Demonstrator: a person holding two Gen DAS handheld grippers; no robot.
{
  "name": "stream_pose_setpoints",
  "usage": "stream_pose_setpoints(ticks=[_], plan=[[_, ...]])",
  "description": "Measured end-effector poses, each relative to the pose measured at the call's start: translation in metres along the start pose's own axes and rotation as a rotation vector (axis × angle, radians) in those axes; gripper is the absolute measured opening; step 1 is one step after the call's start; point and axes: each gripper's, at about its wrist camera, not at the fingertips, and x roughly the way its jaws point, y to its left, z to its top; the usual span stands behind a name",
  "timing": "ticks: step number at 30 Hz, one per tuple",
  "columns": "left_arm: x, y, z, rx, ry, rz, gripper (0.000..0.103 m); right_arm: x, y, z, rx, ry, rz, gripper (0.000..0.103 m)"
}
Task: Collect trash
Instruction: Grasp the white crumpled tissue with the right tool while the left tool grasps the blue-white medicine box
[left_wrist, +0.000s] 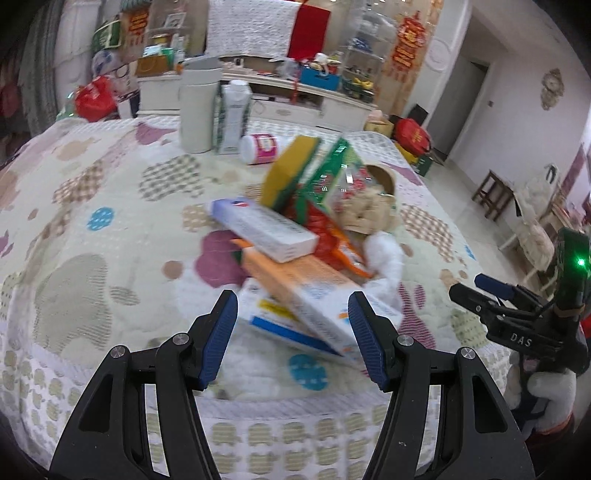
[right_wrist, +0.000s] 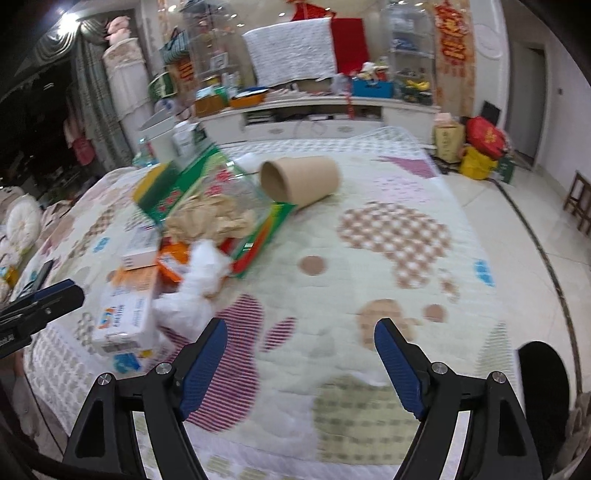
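A heap of trash lies on the patterned quilt (left_wrist: 92, 206): an orange-and-white box (left_wrist: 314, 295), a white box with a barcode (left_wrist: 266, 229), a green-and-red carton (left_wrist: 332, 173), crumpled brown paper (left_wrist: 365, 214), white tissue (left_wrist: 384, 254) and a cardboard tube (right_wrist: 299, 179). My left gripper (left_wrist: 291, 314) is open, its fingers either side of the near end of the orange-and-white box (right_wrist: 125, 314). My right gripper (right_wrist: 299, 339) is open and empty over bare quilt (right_wrist: 406, 258), right of the heap; it also shows in the left wrist view (left_wrist: 484, 291).
A white bin (left_wrist: 197, 110), a white-and-green carton (left_wrist: 232, 118) and a toppled pink-labelled jar (left_wrist: 260, 147) stand beyond the heap. A cluttered TV cabinet (left_wrist: 303, 99) runs along the back wall. Tiled floor (right_wrist: 517, 206) and a wooden stool (left_wrist: 493, 194) lie to the right.
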Motion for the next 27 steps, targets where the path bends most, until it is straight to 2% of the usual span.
stream_pose_setpoints(ticks=[7, 16, 21, 27], plan=[[0.016, 0.026, 0.02, -0.067, 0.016, -0.002, 0.061, 0.018, 0.026, 0.012, -0.001, 0.013, 0.099, 0.08], [0.068, 0.056, 0.054, -0.179, 0.084, -0.011, 0.061, 0.034, 0.045, 0.024, -0.031, 0.03, 0.127, 0.08], [0.096, 0.069, 0.065, -0.263, 0.131, -0.065, 0.061, 0.041, 0.046, 0.025, -0.032, 0.042, 0.142, 0.08], [0.116, 0.067, 0.071, -0.298, 0.158, -0.114, 0.06, 0.049, 0.044, 0.027, -0.02, 0.052, 0.156, 0.08]])
